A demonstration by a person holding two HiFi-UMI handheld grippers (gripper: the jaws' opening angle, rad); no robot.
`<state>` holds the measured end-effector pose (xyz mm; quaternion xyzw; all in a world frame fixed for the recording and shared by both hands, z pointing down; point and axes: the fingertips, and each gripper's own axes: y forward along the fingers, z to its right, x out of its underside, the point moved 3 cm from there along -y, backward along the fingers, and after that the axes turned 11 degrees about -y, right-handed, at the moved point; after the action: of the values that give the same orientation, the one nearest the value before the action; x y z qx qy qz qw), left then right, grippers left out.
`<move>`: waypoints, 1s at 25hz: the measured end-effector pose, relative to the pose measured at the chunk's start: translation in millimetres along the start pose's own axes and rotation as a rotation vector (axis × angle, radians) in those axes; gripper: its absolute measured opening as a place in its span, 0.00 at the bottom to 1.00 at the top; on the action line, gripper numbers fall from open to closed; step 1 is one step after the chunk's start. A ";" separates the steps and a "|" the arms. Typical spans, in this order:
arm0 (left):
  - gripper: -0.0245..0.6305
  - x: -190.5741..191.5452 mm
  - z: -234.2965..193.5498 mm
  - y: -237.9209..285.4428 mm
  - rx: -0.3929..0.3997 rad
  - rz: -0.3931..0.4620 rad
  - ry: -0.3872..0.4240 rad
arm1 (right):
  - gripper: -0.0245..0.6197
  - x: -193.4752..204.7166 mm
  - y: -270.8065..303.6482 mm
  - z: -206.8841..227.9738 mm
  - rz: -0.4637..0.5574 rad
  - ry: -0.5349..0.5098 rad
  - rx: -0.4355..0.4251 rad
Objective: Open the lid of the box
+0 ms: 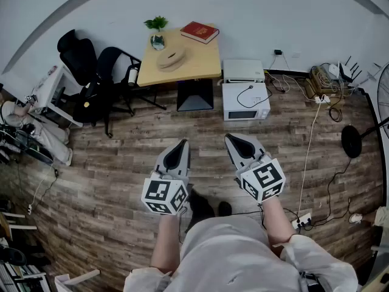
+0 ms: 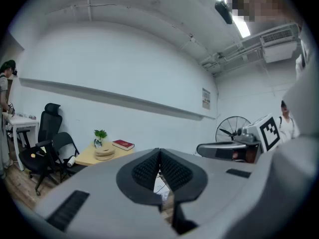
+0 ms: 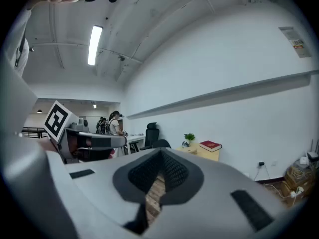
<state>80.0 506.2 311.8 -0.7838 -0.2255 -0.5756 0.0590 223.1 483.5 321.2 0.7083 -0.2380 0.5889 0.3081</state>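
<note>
Ahead, wooden table (image 1: pixel 203 61) on plank floor (image 1: pixel 109 175).

We hold the left gripper (image 1: pixel 181 143) and right gripper (image 1: pixel 230 137) side by side, well short of the table (image 1: pixel 203 62), tips aimed toward it and dipping slightly. Both pairs of jaws are pressed together, empty. Our forearms (image 1: pixel 276 221) reach forward.

No word, brand or number can be read: the small notice (image 2: pixel 206 98) on the wall (image 2: pixel 124 68) is too small, the red book (image 1: pixel 199 31) shows no legible title, and the cubes on the left gripper (image 1: pixel 183 143) and right gripper (image 1: pixel 229 137) carry only black-and-white square patterns.
</note>
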 end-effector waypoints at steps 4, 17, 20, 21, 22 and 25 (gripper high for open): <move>0.05 2.0 2.7 -5.9 -0.007 0.000 0.005 | 0.03 -0.2 -6.6 -4.6 0.013 -0.002 -0.003; 0.05 19.4 5.6 -19.4 -0.034 -0.021 -0.002 | 0.04 11.8 -13.0 -15.0 0.006 0.018 -0.018; 0.05 17.7 -3.5 -16.3 -0.045 -0.021 0.010 | 0.04 13.3 -3.6 -14.4 -0.003 0.018 -0.020; 0.05 16.8 -7.7 -15.0 -0.051 -0.022 0.017 | 0.04 13.5 0.6 -13.9 -0.004 0.019 -0.019; 0.05 16.1 -12.3 -13.0 -0.054 -0.025 0.022 | 0.04 13.7 5.2 -13.1 -0.006 0.020 -0.017; 0.05 12.9 -26.7 -2.3 -0.049 -0.025 0.023 | 0.04 14.9 22.3 -8.1 -0.015 0.021 -0.013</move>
<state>58.7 502.6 332.2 -0.7755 -0.2203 -0.5907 0.0350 204.8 474.2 340.2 0.7018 -0.2333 0.5924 0.3196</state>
